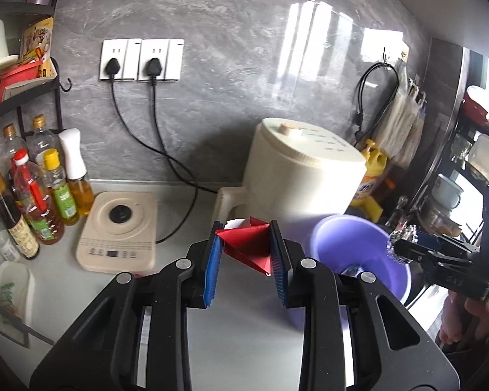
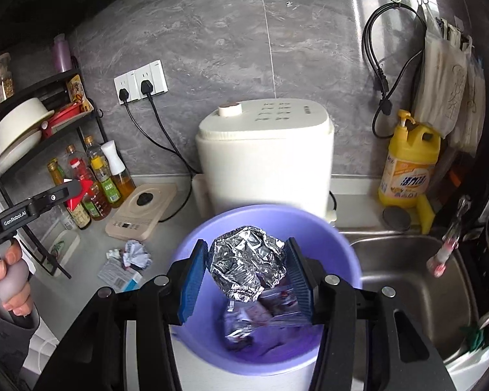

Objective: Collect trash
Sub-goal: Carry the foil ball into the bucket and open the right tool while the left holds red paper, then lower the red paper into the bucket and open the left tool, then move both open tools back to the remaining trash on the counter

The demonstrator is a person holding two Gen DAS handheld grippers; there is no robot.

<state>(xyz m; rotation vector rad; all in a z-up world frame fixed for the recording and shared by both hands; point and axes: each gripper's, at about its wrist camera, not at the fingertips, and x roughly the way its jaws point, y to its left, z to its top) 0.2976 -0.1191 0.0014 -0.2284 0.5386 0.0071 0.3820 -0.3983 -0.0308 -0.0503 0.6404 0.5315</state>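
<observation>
My left gripper (image 1: 246, 232) is shut on a folded red paper (image 1: 249, 246), held above the counter just left of the purple bin (image 1: 371, 228). My right gripper (image 2: 246, 247) is shut on a crumpled foil ball (image 2: 244, 264), hanging over the purple bin (image 2: 192, 241). Several wrappers (image 2: 260, 317) lie inside the bin. In the left wrist view the right gripper (image 1: 399, 249) shows with the foil ball (image 1: 402, 238) at the bin's right rim. On the counter left of the bin lie a crumpled paper (image 2: 137, 254) and a blue-white packet (image 2: 119, 275).
A white cooker (image 2: 264, 156) stands behind the bin, with its cords running to wall sockets (image 1: 141, 60). A beige hob (image 1: 119, 231) and several oil bottles (image 1: 39, 195) stand at the left under a black rack (image 2: 49, 97). A steel sink (image 2: 407, 270) and a yellow detergent bottle (image 2: 409, 163) are at the right.
</observation>
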